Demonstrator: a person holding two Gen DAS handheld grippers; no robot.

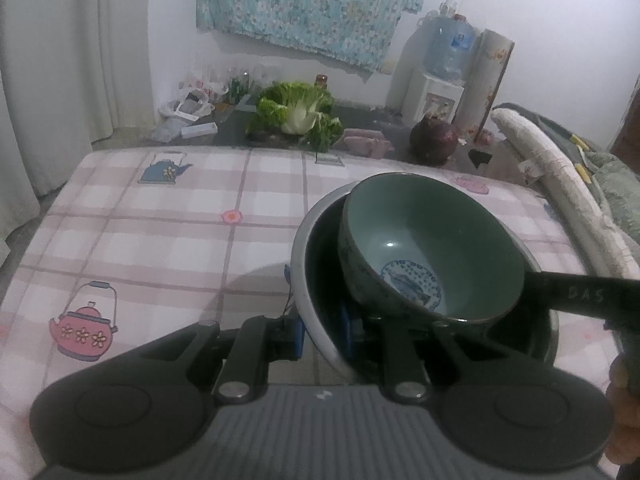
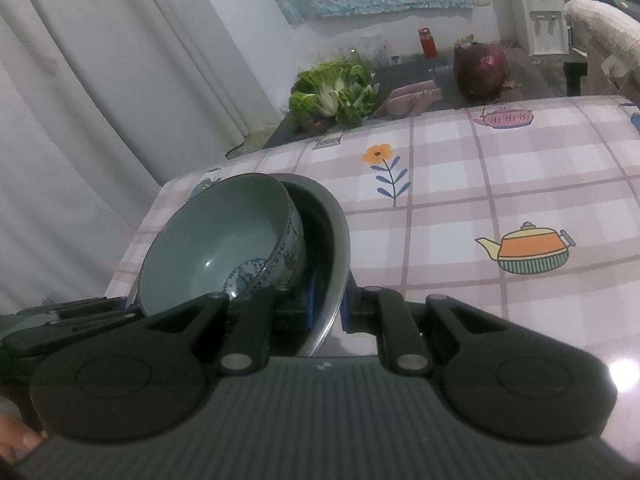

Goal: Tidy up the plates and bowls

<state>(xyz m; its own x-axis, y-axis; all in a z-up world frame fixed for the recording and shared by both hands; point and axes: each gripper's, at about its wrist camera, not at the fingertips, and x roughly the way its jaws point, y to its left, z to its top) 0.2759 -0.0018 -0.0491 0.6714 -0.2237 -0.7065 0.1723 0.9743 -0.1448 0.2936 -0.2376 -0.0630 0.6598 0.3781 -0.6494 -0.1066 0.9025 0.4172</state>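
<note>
Over the checked bench, both grippers pinched the stiff metal basin's rim, the breakable green bowl loose inside.

Your left wrist camera sits just behind the left gripper, looking forward and down along its fingers across the checked tablecloth toward the far wall, where the floral cloth hangs. Your right wrist camera looks the same way from behind the right gripper, angled more toward the white curtain. Both views are very close to the metal basin and the green bowl inside it. Both also share the lettuce, the red cabbage and the water dispenser.
</note>
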